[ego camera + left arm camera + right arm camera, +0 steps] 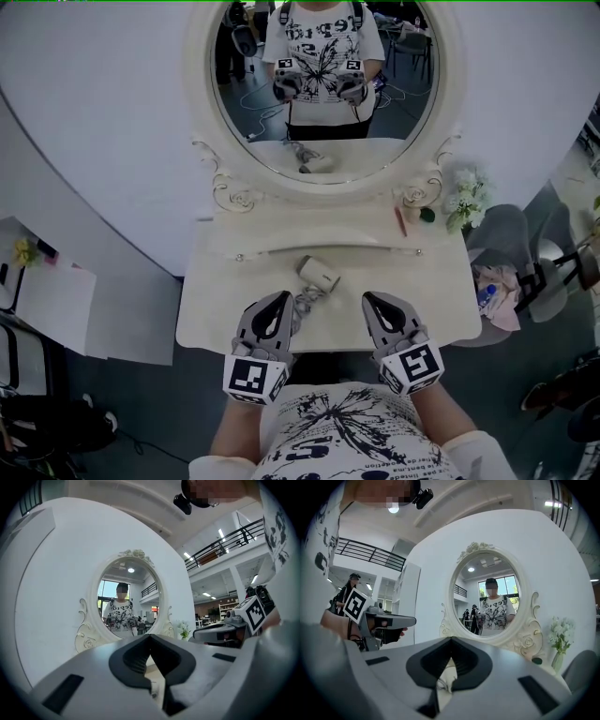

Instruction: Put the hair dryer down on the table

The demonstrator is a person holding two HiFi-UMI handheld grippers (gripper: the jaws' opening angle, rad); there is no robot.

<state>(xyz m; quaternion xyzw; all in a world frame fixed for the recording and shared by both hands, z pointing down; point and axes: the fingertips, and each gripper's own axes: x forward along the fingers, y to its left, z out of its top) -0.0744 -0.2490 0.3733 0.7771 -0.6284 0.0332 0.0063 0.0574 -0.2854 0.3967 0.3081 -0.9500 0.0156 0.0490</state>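
Hair dryer (319, 275) lying on the counter (225, 309) below the mirror (323, 84), seemingly set down already, hence left tool (281, 300) and right tool (374, 302) pressed together, empty, farther from the mirror.

The cream table (225, 300) carries an oval mirror (323, 75) in a carved frame along its back edge. The hair dryer (319, 274) lies on its side near the front middle, its cord (305, 302) bunched just beside it toward the front. At the right rear lie a thin red stick (400, 222) and a small dark green thing (427, 215), with white flowers (466, 197) at the corner.
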